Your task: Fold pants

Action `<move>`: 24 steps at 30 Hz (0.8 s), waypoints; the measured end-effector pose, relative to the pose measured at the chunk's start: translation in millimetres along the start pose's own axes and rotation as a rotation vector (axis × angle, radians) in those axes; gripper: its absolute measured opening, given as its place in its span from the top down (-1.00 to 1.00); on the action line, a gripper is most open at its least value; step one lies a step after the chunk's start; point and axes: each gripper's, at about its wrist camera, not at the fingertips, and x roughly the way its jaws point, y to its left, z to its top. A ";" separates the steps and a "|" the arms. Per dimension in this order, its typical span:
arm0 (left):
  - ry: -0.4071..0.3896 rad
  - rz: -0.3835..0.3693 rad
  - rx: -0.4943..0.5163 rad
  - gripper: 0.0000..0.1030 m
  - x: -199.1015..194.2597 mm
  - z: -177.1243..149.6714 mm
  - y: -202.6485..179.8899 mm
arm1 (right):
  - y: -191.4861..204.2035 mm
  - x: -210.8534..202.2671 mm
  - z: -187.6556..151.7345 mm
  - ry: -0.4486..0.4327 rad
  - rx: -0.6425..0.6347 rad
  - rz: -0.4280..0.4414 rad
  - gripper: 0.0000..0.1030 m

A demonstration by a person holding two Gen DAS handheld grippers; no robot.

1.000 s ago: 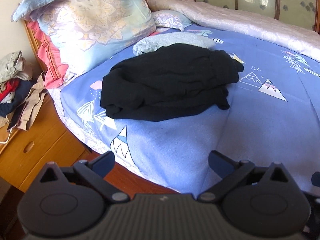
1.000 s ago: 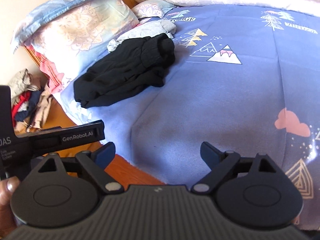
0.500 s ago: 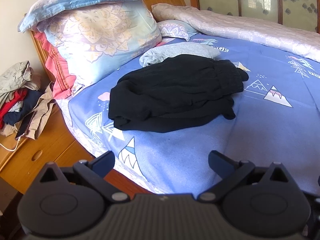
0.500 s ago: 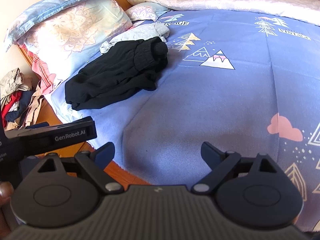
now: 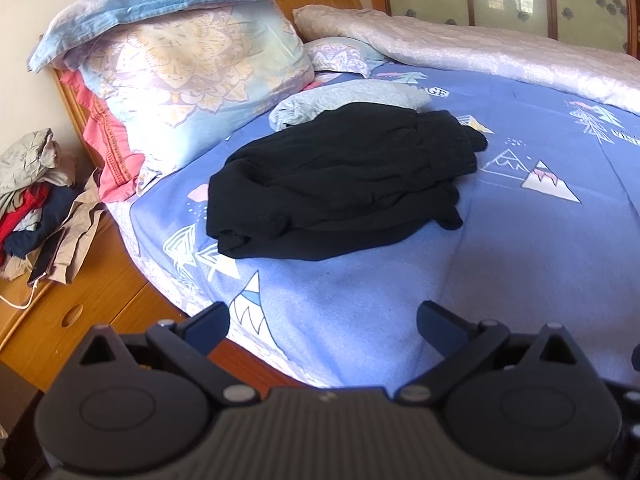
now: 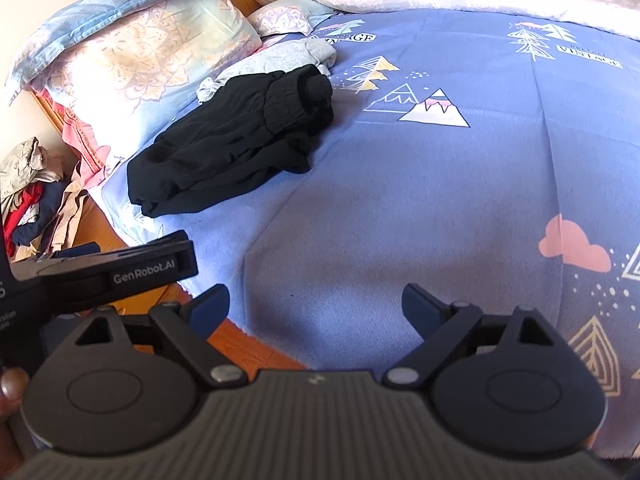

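Observation:
The black pants [image 5: 340,184] lie folded in a loose bundle on the blue patterned bedsheet [image 5: 360,312], near the bed's left edge. They also show in the right wrist view [image 6: 236,144], far left of centre. My left gripper [image 5: 322,322] is open and empty, held over the bed's near edge, short of the pants. My right gripper [image 6: 316,304] is open and empty, further right over bare sheet. The left gripper's body [image 6: 108,268] shows at the left of the right wrist view.
A grey garment [image 5: 348,100] lies just behind the pants. Stacked pillows [image 5: 192,60] lean on the headboard at left. A pale quilt [image 5: 500,56] runs along the far side. A wooden nightstand [image 5: 68,292] with piled clothes [image 5: 32,200] stands left of the bed.
Both grippers have drawn back and lifted slightly from the pants, staying open. The pants have not moved.

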 end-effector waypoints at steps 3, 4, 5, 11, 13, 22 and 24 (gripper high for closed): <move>0.010 -0.009 0.009 -1.00 1.4 -1.0 -1.7 | -1.9 -0.2 -0.6 0.003 0.009 0.002 -0.84; 0.012 -0.009 0.010 -1.00 1.8 -1.3 -1.9 | -2.5 -0.1 -0.8 0.004 0.012 0.003 -0.84; 0.014 -0.009 0.012 -1.00 1.9 -1.8 -2.3 | -2.6 0.2 -1.0 0.006 0.015 0.003 -0.84; 0.030 -0.012 0.014 -1.00 3.6 -2.0 -2.7 | -3.9 1.4 -1.5 0.012 0.028 0.006 -0.84; 0.034 -0.020 0.013 -1.00 3.5 -2.2 -2.6 | -4.2 1.4 -1.7 0.014 0.030 0.007 -0.84; 0.044 -0.056 0.018 -1.00 1.5 -3.1 -5.9 | -7.3 2.1 -2.6 0.024 0.049 0.007 -0.84; 0.097 -0.055 0.029 -1.00 6.0 -5.7 -8.3 | -8.5 2.4 -2.4 0.028 0.055 0.006 -0.84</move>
